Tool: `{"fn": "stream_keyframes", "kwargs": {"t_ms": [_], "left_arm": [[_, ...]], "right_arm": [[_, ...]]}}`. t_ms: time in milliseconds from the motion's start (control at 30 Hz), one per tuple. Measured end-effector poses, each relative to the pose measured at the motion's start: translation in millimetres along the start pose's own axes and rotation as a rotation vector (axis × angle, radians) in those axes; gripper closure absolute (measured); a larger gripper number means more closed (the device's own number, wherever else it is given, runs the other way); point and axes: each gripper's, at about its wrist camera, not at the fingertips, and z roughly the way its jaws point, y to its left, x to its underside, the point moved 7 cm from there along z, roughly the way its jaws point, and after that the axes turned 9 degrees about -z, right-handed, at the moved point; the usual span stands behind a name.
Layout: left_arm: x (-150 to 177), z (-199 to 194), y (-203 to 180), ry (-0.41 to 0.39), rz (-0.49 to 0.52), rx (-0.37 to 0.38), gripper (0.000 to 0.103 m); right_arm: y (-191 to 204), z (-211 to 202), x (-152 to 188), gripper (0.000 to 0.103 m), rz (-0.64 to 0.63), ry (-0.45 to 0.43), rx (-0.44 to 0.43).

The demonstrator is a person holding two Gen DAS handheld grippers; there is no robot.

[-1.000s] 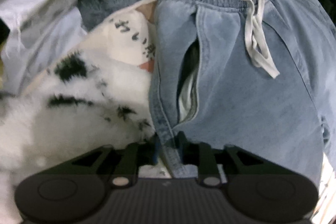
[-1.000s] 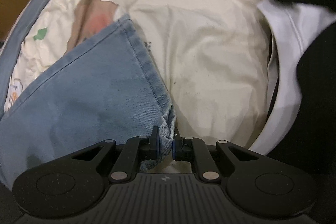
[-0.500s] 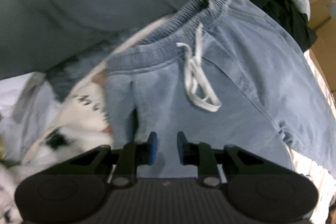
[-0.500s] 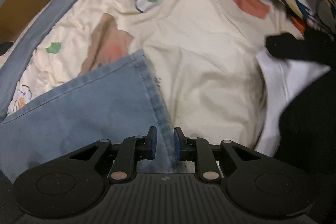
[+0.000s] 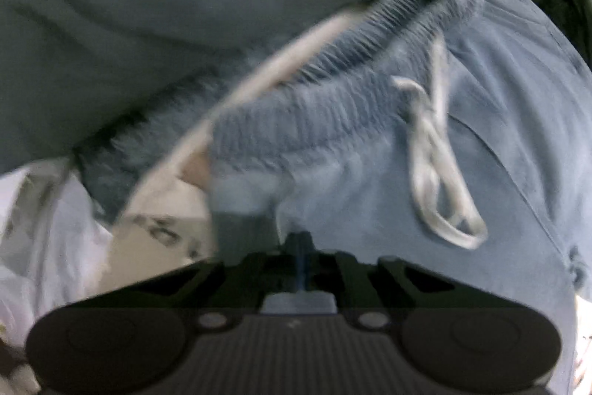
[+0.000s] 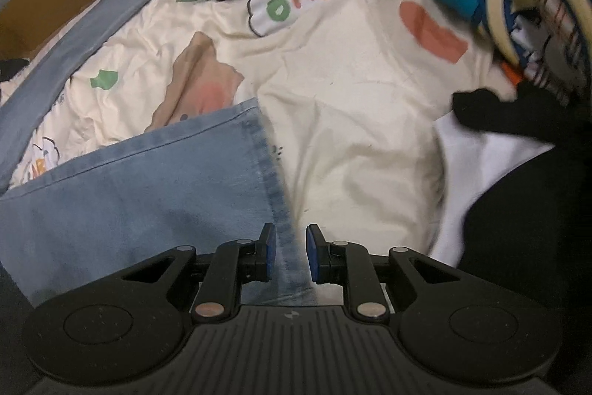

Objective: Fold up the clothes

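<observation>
Your left hand-held gripper (image 5: 300,243): pressed together | your right hand-held gripper (image 6: 289,252): apart, astride hem | jeans (image 5: 462,173): light-blue denim, elastic waistband, white drawstring (image 5: 436,165) below waistband

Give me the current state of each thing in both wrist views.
Left gripper: shut, nothing visibly pinched.
Right gripper: open, hem between its pads, not pressed.
Denim pants: unfolded, waistband bunched.
Drawstring: hanging loose.
Pant leg hem: lying flat on the cream sheet.
Cream sheet: spread, wrinkled.
</observation>
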Motion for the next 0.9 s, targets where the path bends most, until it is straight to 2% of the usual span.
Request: {"fn": "stream_keyframes", "kwargs": {"t_ms": [133, 167, 267, 367, 467, 633, 700, 833, 900], "left_arm": [[-14, -14, 18, -0.009, -0.127, 0.084, 0.100], [-16, -20, 17, -0.022, -0.131, 0.091, 0.099], [-19, -37, 12, -0.051, -0.125, 0.108, 0.085], [-19, -43, -3, -0.060, -0.085, 0.130, 0.083], [-19, -32, -14, -0.043, -0.053, 0.100, 0.083], [-25, -1, -9, -0.013, -0.057, 0.031, 0.086], [-26, 9, -4, -0.006, -0.062, 0.000, 0.100], [-26, 21, 3, -0.015, -0.110, -0.034, 0.099], [-26, 22, 0, -0.027, -0.083, -0.060, 0.099]], "right_arm": [[-5, -10, -8, 0.084, 0.007, -0.013, 0.018], [-5, -10, -10, 0.084, 0.011, -0.015, 0.009], [3, -4, -16, 0.084, -0.001, -0.017, -0.025], [13, 6, -19, 0.084, -0.006, -0.006, -0.048], [28, 16, -20, 0.084, -0.033, 0.006, -0.076], [53, 41, -18, 0.081, -0.085, 0.057, -0.093], [62, 52, -17, 0.080, -0.106, 0.080, -0.099], [73, 79, -10, 0.080, -0.163, 0.146, -0.093], [72, 90, -7, 0.078, -0.175, 0.177, -0.070]]}}
